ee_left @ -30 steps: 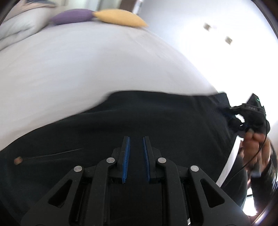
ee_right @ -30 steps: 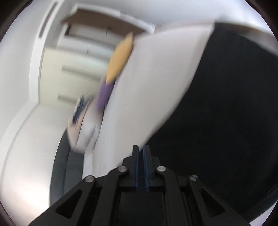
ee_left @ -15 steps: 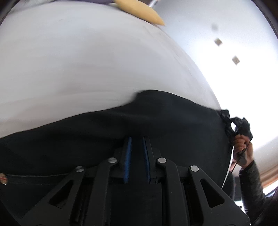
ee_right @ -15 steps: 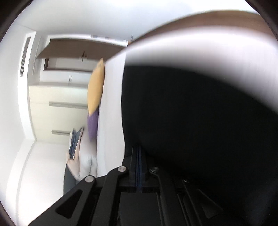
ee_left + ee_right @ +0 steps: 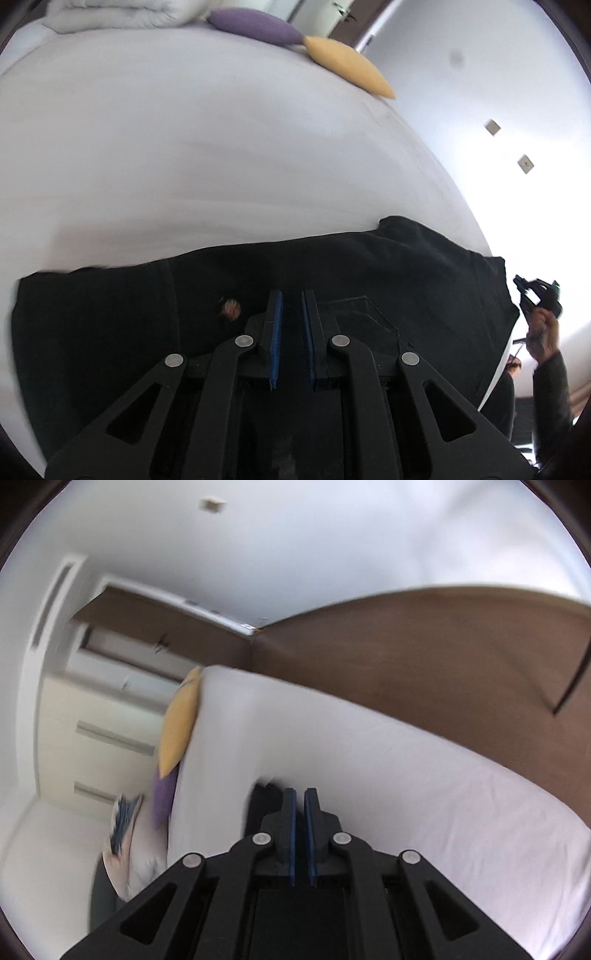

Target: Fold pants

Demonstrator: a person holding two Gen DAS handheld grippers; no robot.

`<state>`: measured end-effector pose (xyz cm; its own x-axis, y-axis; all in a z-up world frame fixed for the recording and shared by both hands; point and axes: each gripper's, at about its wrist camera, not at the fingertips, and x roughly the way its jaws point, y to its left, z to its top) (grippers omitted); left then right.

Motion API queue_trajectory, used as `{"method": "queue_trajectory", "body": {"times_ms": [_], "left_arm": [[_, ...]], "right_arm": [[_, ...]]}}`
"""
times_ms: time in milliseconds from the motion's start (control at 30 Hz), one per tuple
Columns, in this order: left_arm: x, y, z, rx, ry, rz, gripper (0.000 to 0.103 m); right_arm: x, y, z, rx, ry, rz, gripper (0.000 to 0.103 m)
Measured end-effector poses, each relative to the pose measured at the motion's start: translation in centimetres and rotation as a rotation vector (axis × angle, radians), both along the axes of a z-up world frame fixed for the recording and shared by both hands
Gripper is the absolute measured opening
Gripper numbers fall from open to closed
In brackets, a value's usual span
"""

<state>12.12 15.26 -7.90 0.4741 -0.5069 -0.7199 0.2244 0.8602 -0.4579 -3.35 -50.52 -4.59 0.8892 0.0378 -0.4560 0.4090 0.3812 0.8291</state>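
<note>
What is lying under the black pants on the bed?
The black pants lie on the bed's white sheet, which shows all around their far edge. Whatever is directly beneath the fabric is covered, so nothing more can be told.

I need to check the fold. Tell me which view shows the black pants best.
The left wrist view: the black pants spread across the white bed, with button and pocket stitching visible. The right wrist view shows only a dark scrap beside the right hand-held gripper.

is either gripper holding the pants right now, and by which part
Right gripper holds nothing, apart from the black pants. Left gripper is at their waist by the button; a pinch cannot be told.
</note>
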Motion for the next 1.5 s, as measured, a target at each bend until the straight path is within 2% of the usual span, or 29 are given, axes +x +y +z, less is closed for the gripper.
{"method": "queue_trajectory", "body": {"times_ms": [100, 167, 200, 300, 333, 400, 433, 467, 533, 600, 700, 833, 933, 1000, 1067, 1167, 1233, 1300, 1333, 1367, 1400, 1467, 1500], "left_arm": [[-1.8, -1.3, 2.4, -0.1, -0.048, -0.023, 0.011], [-3.4, -4.1, 3.1, -0.14, -0.064, -0.08, 0.011], [-4.4, -5.7, 3.3, -0.147, -0.069, -0.119, 0.011], [-6.4, -9.9, 2.3, -0.116, -0.057, -0.212, 0.012], [-6.7, -10.6, 1.5, -0.076, -0.045, -0.23, 0.012], [-6.5, -9.7, -0.2, -0.029, 0.002, -0.2, 0.011], [-6.5, -8.5, -0.9, -0.05, 0.021, -0.179, 0.011], [-6.4, -7.1, -1.3, -0.096, 0.029, -0.159, 0.011], [-6.3, -4.0, -2.3, -0.202, 0.053, -0.112, 0.01], [-6.6, -1.6, -3.0, -0.252, 0.066, -0.077, 0.009], [-7.2, 1.0, -2.9, -0.219, 0.057, -0.056, 0.009], [-8.2, 4.2, -1.9, -0.162, 0.042, -0.037, 0.009], [-9.0, 8.4, -1.6, -0.176, 0.043, -0.027, 0.009], [-9.0, 9.2, -1.7, -0.156, 0.031, -0.034, 0.009], [-8.5, 10.2, -1.6, -0.14, 0.021, -0.037, 0.009], [-8.9, 11.6, -1.1, -0.129, 0.007, -0.026, 0.009], [-9.3, 11.8, -0.6, -0.103, -0.004, 0.004, 0.009], [-9.7, 12.0, 0.7, -0.094, -0.021, 0.032, 0.009], [-9.7, 11.5, 1.5, -0.095, -0.035, 0.05, 0.009], [-9.6, 10.9, 2.3, -0.104, -0.051, 0.058, 0.009], [-9.6, 10.4, 3.0, -0.114, -0.062, 0.064, 0.009], [-9.2, 9.6, 4.2, -0.135, -0.069, 0.063, 0.009], [-9.1, 8.9, 4.4, -0.154, -0.065, 0.054, 0.009]], "right_arm": [[0.1, 5.1, 0.3, 0.022, -0.048, 0.176, 0.01], [2.6, 12.1, -0.4, 0.056, -0.065, 0.34, 0.018], [4.6, 15.4, -0.8, 0.073, -0.06, 0.409, 0.019], [6.9, 25.1, -3.3, 0.127, -0.008, 0.659, 0.019], [7.1, 26.7, -4.0, 0.124, 0.011, 0.691, 0.019], [7.0, 29.6, -5.8, 0.117, 0.064, 0.751, 0.019], [6.8, 29.7, -6.6, 0.114, 0.08, 0.746, 0.013], [6.6, 29.2, -7.0, 0.131, 0.075, 0.73, 0.001], [5.8, 28.0, -7.9, 0.183, 0.06, 0.697, 0.0], [4.5, 25.9, -8.1, 0.152, 0.05, 0.64, 0.0], [3.9, 22.9, -8.6, 0.167, 0.03, 0.537, 0.0], [2.4, 15.1, -8.4, 0.174, 0.017, 0.343, 0.0], [0.8, 9.3, -8.2, 0.148, -0.003, 0.212, 0.0], [-0.1, 6.1, -7.7, 0.132, -0.02, 0.156, 0.0], [-1.5, 3.6, -7.0, 0.084, -0.01, 0.087, 0.0], [-3.5, 0.8, -6.7, 0.104, -0.028, 0.014, 0.0], [-5.0, -0.3, -5.5, 0.042, 0.001, -0.036, 0.0], [-6.9, -1.2, -4.4, 0.022, 0.03, -0.104, 0.02], [-8.2, -1.5, -4.1, 0.037, 0.007, -0.129, 0.038], [-9.2, -1.5, -3.8, 0.05, -0.01, -0.138, 0.052], [-9.3, -1.3, -3.5, 0.054, -0.017, -0.136, 0.056], [-8.7, 0.3, -3.0, 0.06, -0.032, -0.103, 0.057], [-10.1, 0.1, -3.4, 0.071, -0.037, -0.084, 0.057]]}}
